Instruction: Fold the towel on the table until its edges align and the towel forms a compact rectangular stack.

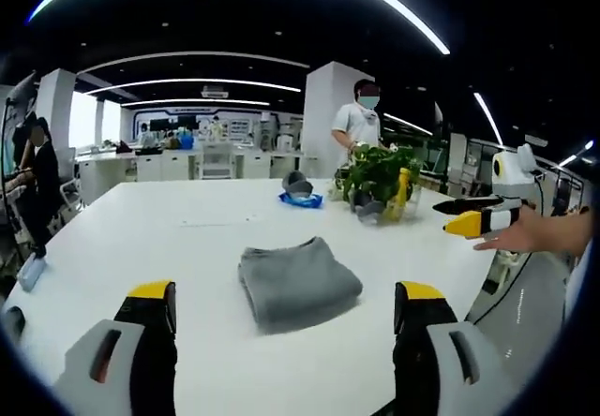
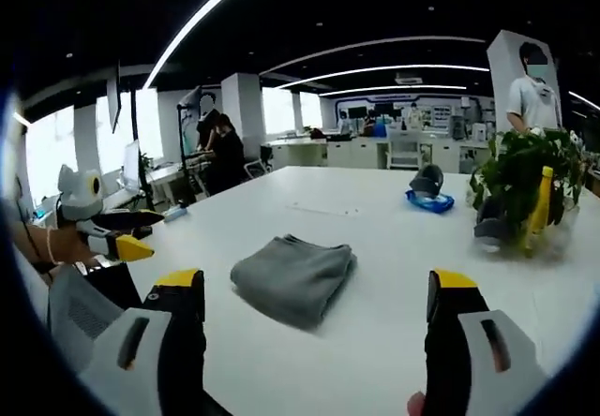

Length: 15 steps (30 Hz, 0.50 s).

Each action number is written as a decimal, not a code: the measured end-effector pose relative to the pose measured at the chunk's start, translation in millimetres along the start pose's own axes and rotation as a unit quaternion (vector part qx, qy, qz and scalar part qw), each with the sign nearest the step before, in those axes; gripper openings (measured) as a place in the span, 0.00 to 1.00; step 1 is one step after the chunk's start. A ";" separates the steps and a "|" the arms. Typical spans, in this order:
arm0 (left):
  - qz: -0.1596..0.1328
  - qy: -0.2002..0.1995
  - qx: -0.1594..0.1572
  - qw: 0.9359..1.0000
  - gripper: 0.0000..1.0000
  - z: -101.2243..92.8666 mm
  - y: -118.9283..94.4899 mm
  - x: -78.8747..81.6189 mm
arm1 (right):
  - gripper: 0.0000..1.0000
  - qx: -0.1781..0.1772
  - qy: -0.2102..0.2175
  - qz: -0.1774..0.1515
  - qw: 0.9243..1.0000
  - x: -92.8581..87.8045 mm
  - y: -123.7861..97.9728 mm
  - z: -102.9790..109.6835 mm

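Note:
A grey towel (image 1: 298, 282) lies folded into a thick compact rectangle on the white table (image 1: 169, 238). My left gripper (image 1: 284, 315) is open, its yellow-tipped jaws wide apart on the near side of the towel and clear of it. In the right gripper view the same towel (image 2: 293, 276) lies just ahead of my right gripper (image 2: 316, 301), which is open and holds nothing. The right gripper (image 1: 476, 217) also appears at the right in the left gripper view, held by a hand. The left gripper (image 2: 120, 236) appears at the left in the right gripper view.
A potted green plant (image 1: 378, 182) with a yellow bottle stands at the far right of the table. A blue dish with a grey object (image 1: 299, 191) sits behind the towel. A person in white (image 1: 359, 116) stands beyond the table. Another person (image 2: 220, 149) sits at desks.

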State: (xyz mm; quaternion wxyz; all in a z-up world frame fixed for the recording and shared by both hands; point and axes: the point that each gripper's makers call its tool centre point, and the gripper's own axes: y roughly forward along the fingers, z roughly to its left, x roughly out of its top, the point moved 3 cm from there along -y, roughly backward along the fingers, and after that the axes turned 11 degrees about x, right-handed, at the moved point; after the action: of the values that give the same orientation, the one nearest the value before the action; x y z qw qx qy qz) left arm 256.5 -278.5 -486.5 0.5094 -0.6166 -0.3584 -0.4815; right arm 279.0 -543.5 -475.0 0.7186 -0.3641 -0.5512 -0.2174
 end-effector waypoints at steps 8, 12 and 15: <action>-0.025 0.022 0.022 0.999 1.00 -1.9 2.9 4.1 | 0.99 -0.008 0.014 0.000 1.000 -17.6 -5.9 -6.3; -0.024 0.029 0.012 0.999 1.00 -6.8 5.0 0.3 | 0.99 -0.009 0.018 0.004 1.000 -23.1 -9.4 -5.1; -0.010 0.022 0.007 1.000 1.00 -6.2 5.7 -5.3 | 0.99 -0.010 0.003 0.003 1.000 -20.9 -7.8 -4.7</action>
State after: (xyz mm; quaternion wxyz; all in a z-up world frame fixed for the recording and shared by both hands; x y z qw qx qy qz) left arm 258.9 -285.5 -493.2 0.5165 -0.5984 -0.3569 -0.4978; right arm 270.2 -553.9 -493.2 0.7172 -0.3722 -0.5457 -0.2222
